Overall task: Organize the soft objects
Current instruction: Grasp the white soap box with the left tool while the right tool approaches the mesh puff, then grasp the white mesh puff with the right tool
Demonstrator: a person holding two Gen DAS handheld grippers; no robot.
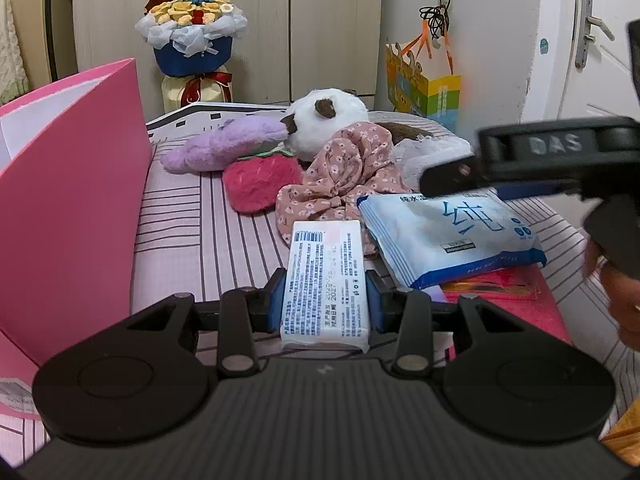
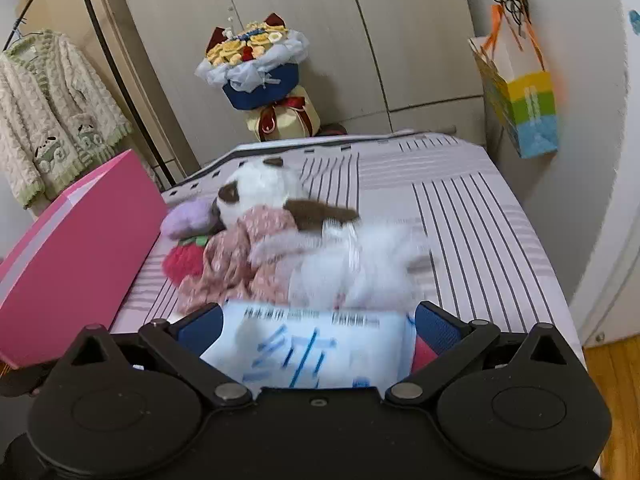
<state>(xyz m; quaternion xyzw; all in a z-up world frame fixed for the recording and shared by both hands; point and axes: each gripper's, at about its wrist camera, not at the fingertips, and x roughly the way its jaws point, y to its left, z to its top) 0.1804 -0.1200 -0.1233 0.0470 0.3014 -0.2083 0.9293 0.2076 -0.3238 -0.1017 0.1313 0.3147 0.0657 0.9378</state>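
A small white tissue pack (image 1: 325,280) sits lengthways between the blue pads of my left gripper (image 1: 325,300), which is shut on it just above the striped bed (image 1: 208,248). To its right a blue and white wet wipes pack (image 1: 448,236) lies flat on a red item (image 1: 500,284). My right gripper (image 1: 448,174) hovers over that pack's far edge. In the right wrist view the wipes pack (image 2: 312,352) is blurred between the wide-set pads of the right gripper (image 2: 318,332), which is open. Behind it lie a floral cloth (image 1: 352,168), a red strawberry plush (image 1: 260,184), a purple plush (image 1: 224,146) and a panda plush (image 1: 324,120).
A tall pink box (image 1: 72,200) stands along the bed's left side. A white fluffy item (image 2: 368,264) lies right of the floral cloth. A bouquet (image 1: 192,32) and cupboards are behind the bed. A colourful gift bag (image 1: 424,92) hangs on the wall. A hand (image 1: 624,304) holds the right gripper.
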